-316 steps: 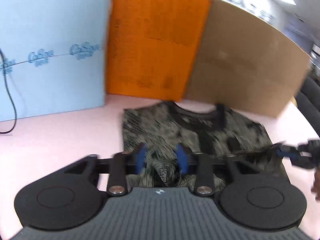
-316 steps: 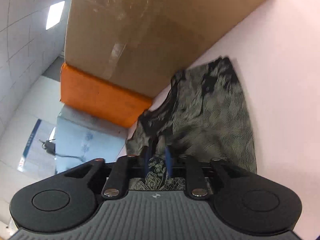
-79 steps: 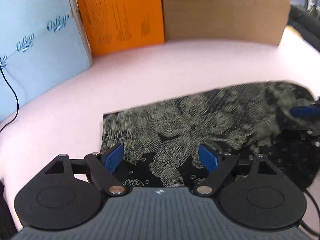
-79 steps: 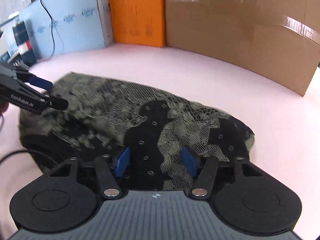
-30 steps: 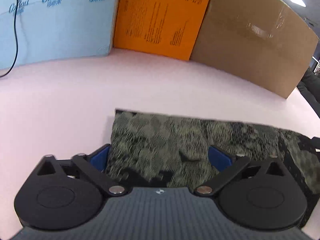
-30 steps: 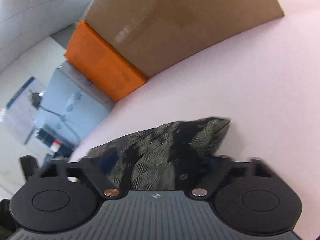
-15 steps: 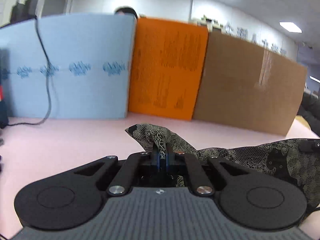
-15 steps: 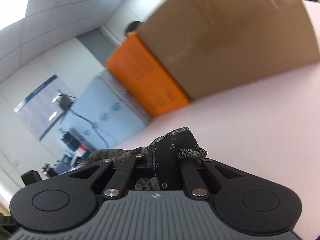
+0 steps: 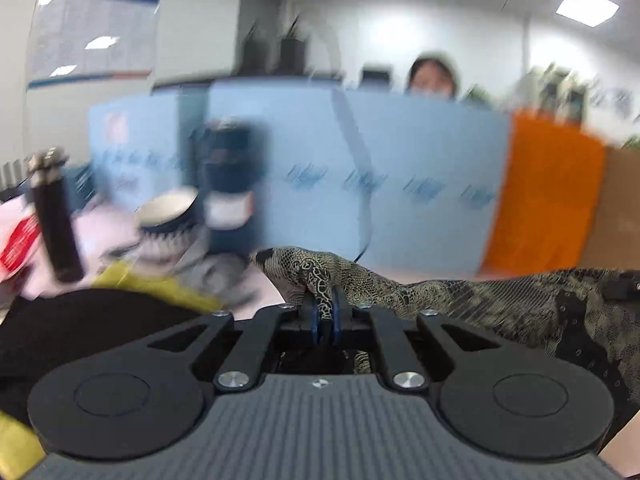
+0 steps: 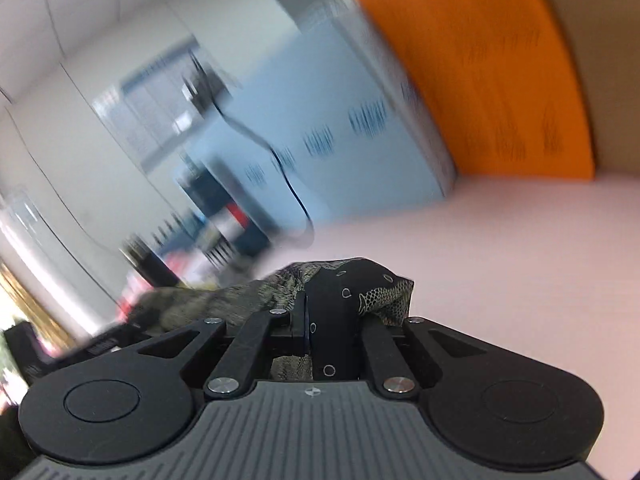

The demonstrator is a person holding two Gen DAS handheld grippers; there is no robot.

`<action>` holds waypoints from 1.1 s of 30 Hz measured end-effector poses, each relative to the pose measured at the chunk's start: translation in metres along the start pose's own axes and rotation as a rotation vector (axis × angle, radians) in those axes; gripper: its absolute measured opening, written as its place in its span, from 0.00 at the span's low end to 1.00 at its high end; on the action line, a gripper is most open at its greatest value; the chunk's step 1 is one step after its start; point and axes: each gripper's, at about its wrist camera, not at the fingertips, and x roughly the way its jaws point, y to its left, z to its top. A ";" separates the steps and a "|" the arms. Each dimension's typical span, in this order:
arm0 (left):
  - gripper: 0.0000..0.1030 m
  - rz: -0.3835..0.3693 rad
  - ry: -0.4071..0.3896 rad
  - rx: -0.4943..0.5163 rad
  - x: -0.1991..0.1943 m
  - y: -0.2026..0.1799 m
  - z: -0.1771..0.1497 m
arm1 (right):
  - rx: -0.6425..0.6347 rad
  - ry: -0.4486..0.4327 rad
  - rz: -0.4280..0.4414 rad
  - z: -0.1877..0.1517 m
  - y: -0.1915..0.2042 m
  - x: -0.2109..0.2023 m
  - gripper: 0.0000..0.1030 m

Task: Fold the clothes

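A pale pink table [image 10: 500, 264] runs to its far edge, where blue [image 9: 400, 184], orange [image 9: 548, 196] and brown cardboard panels [image 9: 620, 216] stand under office ceiling lights. My left gripper [image 9: 326, 314] and right gripper [image 10: 316, 320] each clamp a corner of the black-and-olive lace-print garment [image 9: 500, 300], lifted off the table and stretched between them.

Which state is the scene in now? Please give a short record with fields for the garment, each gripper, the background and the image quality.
garment: patterned shirt, folded, held up between both grippers
left gripper: shut on one end of the shirt
right gripper: shut on the other end
background: blue panel, orange panel, pink table
image quality: background motion-blurred in both views
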 end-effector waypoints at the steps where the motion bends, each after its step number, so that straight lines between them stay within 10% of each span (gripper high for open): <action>1: 0.27 0.040 0.058 0.000 0.008 0.005 -0.007 | -0.015 0.059 -0.064 -0.003 -0.002 0.024 0.12; 6: 0.83 0.167 0.157 -0.049 0.000 0.032 -0.027 | -0.073 0.030 -0.332 -0.022 -0.005 0.034 0.65; 15: 0.87 0.146 0.234 -0.215 -0.055 0.026 -0.020 | -0.045 -0.130 -0.382 -0.039 0.036 -0.040 0.86; 33: 0.89 0.265 0.433 -0.128 -0.064 -0.040 -0.071 | -0.085 0.240 -0.434 -0.140 0.113 -0.051 0.97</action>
